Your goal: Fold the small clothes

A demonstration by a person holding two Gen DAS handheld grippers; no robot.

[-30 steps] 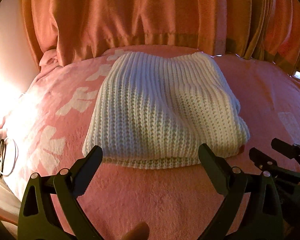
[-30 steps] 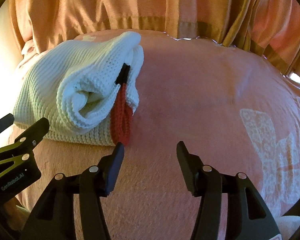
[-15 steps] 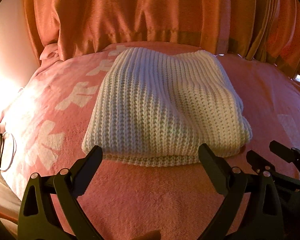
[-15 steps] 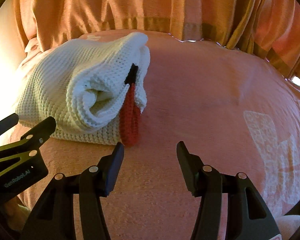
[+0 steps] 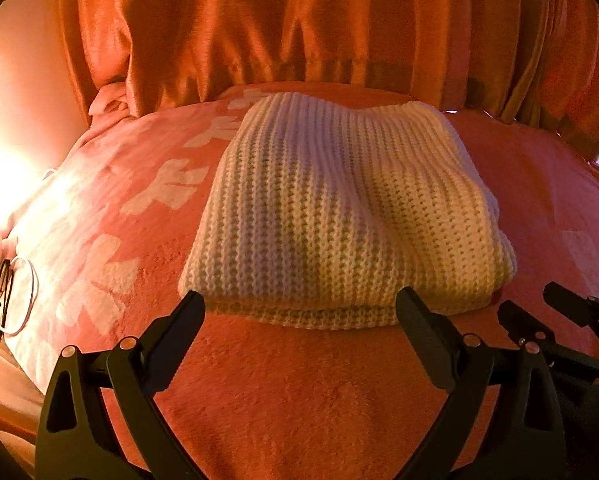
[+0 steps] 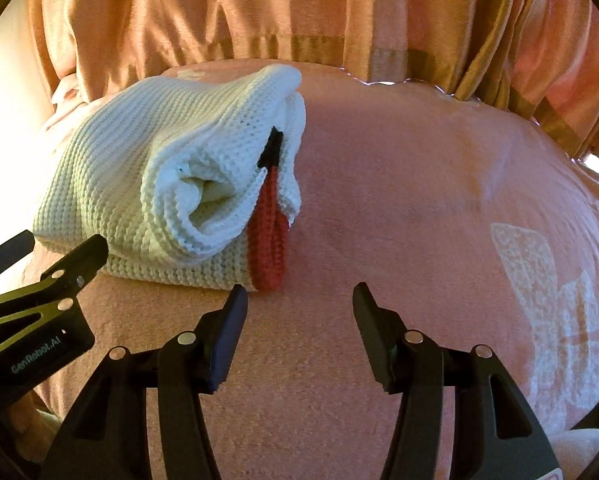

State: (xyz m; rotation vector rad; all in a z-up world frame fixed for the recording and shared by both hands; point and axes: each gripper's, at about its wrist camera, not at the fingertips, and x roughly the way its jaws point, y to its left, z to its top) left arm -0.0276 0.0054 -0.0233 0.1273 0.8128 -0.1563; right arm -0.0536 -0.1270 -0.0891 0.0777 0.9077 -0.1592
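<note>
A folded white knit sweater (image 5: 339, 216) lies on the pink blanket (image 5: 299, 392), its near edge just beyond my left gripper (image 5: 301, 308). That gripper is open, nothing between its fingers. In the right wrist view the same sweater (image 6: 147, 184) shows its rolled side, with a red knit trim (image 6: 269, 240) and a black bit (image 6: 273, 148) poking out. My right gripper (image 6: 299, 302) is open over bare blanket, its left fingertip just short of the sweater's corner. Each gripper appears in the other's view: the right gripper (image 5: 547, 312) and the left gripper (image 6: 55, 264).
Orange curtains (image 5: 299, 24) hang along the far side of the bed. The pink blanket with white flower shapes (image 6: 499, 200) spreads to the right of the sweater. Glasses and a white cord (image 5: 7, 296) lie at the far left edge.
In both views the sweater has drifted slightly right and looms a little larger; neither gripper has taken hold of anything and their openings look unchanged.
</note>
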